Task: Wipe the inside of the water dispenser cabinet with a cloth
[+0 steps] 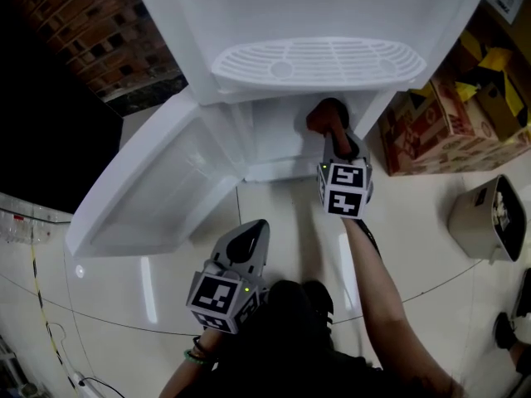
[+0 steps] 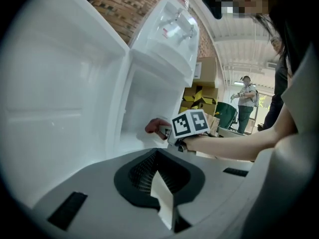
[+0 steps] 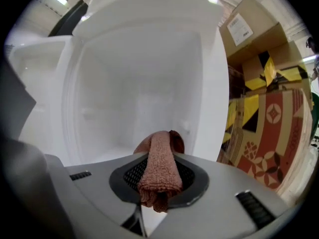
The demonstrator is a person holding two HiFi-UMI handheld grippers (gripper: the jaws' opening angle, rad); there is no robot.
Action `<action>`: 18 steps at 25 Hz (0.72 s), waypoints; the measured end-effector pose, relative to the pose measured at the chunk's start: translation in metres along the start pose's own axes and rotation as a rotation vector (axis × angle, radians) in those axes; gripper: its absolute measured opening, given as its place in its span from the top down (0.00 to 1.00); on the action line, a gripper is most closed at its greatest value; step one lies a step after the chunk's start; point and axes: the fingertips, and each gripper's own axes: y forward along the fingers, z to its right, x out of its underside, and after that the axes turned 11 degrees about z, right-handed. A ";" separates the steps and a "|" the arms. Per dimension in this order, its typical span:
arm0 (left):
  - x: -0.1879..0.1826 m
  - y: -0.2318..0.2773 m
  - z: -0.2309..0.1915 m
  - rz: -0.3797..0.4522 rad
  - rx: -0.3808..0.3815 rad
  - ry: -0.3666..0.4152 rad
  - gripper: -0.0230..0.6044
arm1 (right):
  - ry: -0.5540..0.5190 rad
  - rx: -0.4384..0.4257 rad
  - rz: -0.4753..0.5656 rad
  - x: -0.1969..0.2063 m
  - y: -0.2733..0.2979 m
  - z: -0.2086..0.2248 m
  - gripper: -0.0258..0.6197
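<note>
The white water dispenser's cabinet point(image 1: 270, 135) stands open, its door point(image 1: 158, 193) swung out to the left. My right gripper point(image 1: 335, 142) reaches into the cabinet's lower opening, shut on a folded reddish-brown cloth point(image 1: 324, 116). In the right gripper view the cloth point(image 3: 159, 166) lies pinched between the jaws and points at the cabinet's back wall point(image 3: 139, 93). My left gripper point(image 1: 250, 237) hangs back above the floor in front of the door, shut and empty. From the left gripper view the cloth point(image 2: 155, 126) sits just above the cabinet floor.
Cardboard boxes point(image 1: 436, 127) stand against the dispenser's right side. A grey bin point(image 1: 485, 218) sits on the floor further right. Cables point(image 1: 41, 305) run along the left edge. A person point(image 2: 246, 101) stands far behind, beside a green bin point(image 2: 227, 114).
</note>
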 end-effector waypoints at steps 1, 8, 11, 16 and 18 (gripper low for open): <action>0.000 0.000 0.001 0.001 0.001 0.000 1.00 | -0.010 -0.006 0.056 -0.020 -0.005 0.001 0.84; -0.001 -0.002 0.012 0.007 0.007 0.004 1.00 | -0.066 0.032 0.350 -0.137 -0.048 0.023 0.84; -0.002 -0.003 0.014 0.010 0.009 0.006 1.00 | -0.054 0.044 0.290 -0.113 -0.042 0.030 0.84; -0.003 -0.009 0.009 0.016 -0.010 -0.008 1.00 | -0.033 0.040 0.006 -0.002 -0.029 0.027 0.84; -0.002 -0.012 0.005 0.017 -0.024 -0.014 1.00 | -0.030 0.031 -0.098 0.037 -0.028 0.023 0.84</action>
